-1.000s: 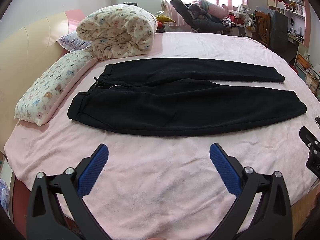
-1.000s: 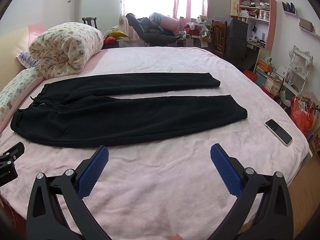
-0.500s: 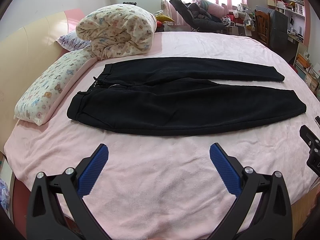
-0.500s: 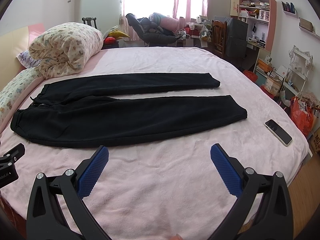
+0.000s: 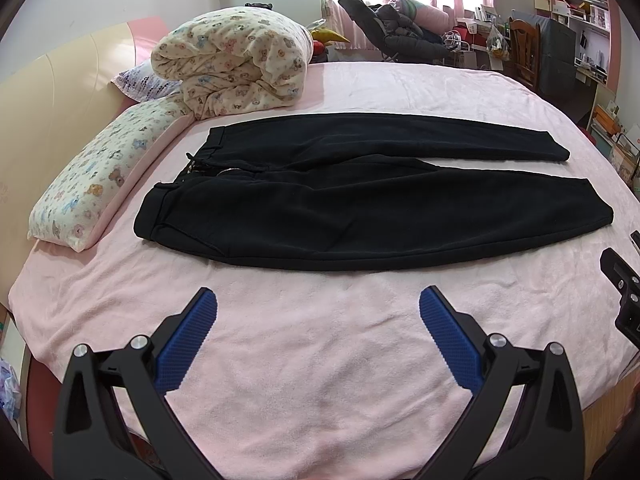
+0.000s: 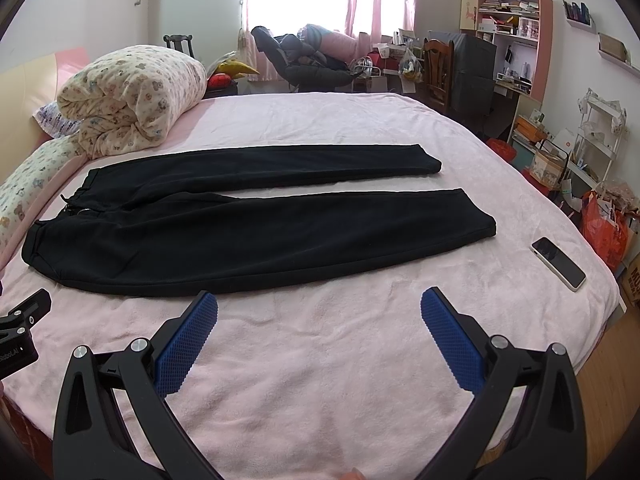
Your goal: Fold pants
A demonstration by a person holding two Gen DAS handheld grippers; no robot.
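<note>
Black pants (image 5: 360, 208) (image 6: 248, 228) lie flat across the pink bed, waistband at the left, both legs stretched to the right and slightly apart. My left gripper (image 5: 318, 304) hovers open over bare sheet in front of the pants' near edge, nothing between its blue pads. My right gripper (image 6: 319, 306) is open too, just short of the near leg's lower edge. Each gripper's black body shows at the side of the other's view: right one (image 5: 624, 292), left one (image 6: 20, 328).
A rolled teddy-print duvet (image 5: 236, 60) and a long pillow (image 5: 96, 176) lie at the bed's left by the headboard. A phone (image 6: 558, 258) rests on the sheet right of the leg cuffs. Chairs, shelves and bags crowd the floor beyond the bed's right edge.
Both grippers have crept slightly forward toward the pants. The jaws stay open and the pants have not moved.
</note>
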